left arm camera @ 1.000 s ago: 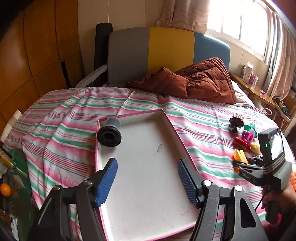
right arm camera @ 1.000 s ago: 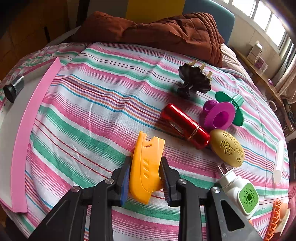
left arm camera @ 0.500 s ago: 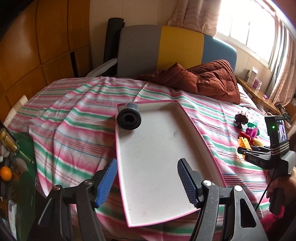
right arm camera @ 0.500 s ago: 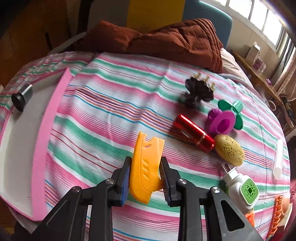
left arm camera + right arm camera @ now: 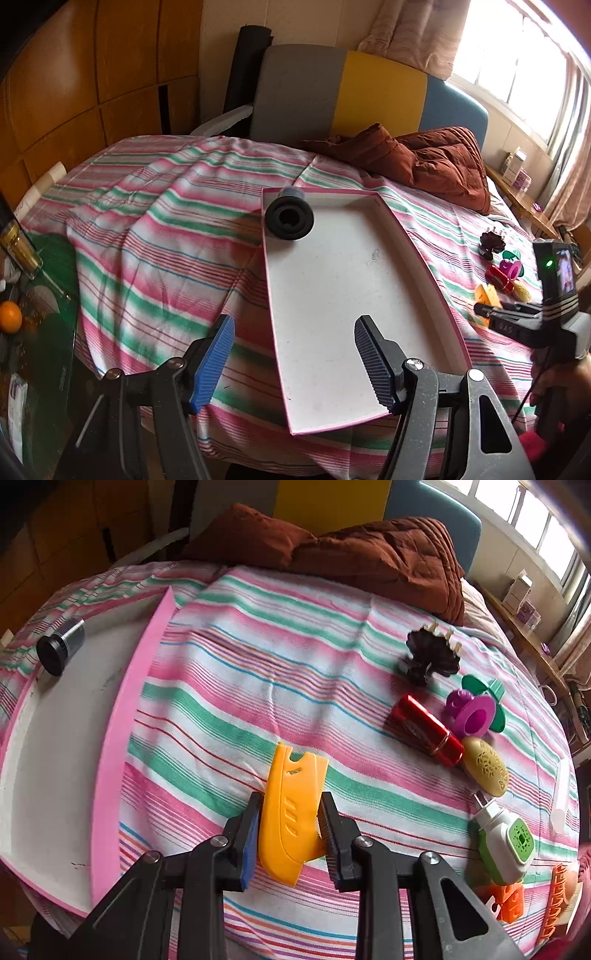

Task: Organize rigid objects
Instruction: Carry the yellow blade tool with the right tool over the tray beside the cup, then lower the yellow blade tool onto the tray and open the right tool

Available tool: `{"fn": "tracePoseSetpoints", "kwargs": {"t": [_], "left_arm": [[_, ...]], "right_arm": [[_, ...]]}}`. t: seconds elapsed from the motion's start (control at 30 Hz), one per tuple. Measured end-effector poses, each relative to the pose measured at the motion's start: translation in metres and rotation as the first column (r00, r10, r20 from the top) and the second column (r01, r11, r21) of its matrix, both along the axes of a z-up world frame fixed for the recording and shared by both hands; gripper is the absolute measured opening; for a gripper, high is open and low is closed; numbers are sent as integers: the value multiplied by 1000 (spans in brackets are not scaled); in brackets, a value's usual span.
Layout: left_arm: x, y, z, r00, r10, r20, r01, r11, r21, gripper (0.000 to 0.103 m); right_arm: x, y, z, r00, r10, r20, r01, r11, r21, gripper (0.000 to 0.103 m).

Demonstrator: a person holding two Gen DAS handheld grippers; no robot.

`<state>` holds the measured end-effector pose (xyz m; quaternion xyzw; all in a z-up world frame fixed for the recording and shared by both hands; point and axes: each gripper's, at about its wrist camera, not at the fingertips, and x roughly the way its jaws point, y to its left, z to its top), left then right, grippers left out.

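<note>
A pink-rimmed white tray [image 5: 413, 236] lies on the striped bed; it also shows in the right wrist view [image 5: 118, 716]. A black cylinder [image 5: 289, 218] lies in its far corner, also seen from the right wrist [image 5: 61, 649]. My left gripper [image 5: 293, 360] is open and empty, near the tray's near end. My right gripper [image 5: 290, 829] is shut on an orange plastic piece [image 5: 291, 805] and holds it above the bedspread, right of the tray. From the left wrist the piece [image 5: 487, 295] shows in that gripper.
Loose objects lie on the bed at right: a dark clip [image 5: 430, 656], a red tube [image 5: 426, 729], a purple piece [image 5: 471, 712], a green piece [image 5: 487, 690], a yellow oval [image 5: 484, 766], a white-green plug [image 5: 506, 840] and orange items [image 5: 508, 904]. A brown quilt [image 5: 369, 554] lies by the headboard.
My left gripper has drawn back and to the left, away from the tray. My right gripper has lifted the orange piece and shifted slightly left toward the tray.
</note>
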<state>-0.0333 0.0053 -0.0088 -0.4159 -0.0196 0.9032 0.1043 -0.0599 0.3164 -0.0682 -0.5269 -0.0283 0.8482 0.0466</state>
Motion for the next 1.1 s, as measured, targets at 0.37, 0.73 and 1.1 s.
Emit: {"fn": "tracePoseSetpoints", "kwargs": {"t": [0.37,0.73,1.1], "left_arm": [[2,-24,-10,999,48,21,-48,999,8,68],[-1,-49,-19,993,106,42,-107,994,16,68],[-5,-53,-24,990,129,52,-129,992,6,68]], "right_arm": [[-13,-84,53,978,160,-131,-177,976,-130,29],[-53,-167,23,964,265,-41,-266,932,-246,29],[-98,-204,-2,957,291,11,-263,879,-398,30]]}}
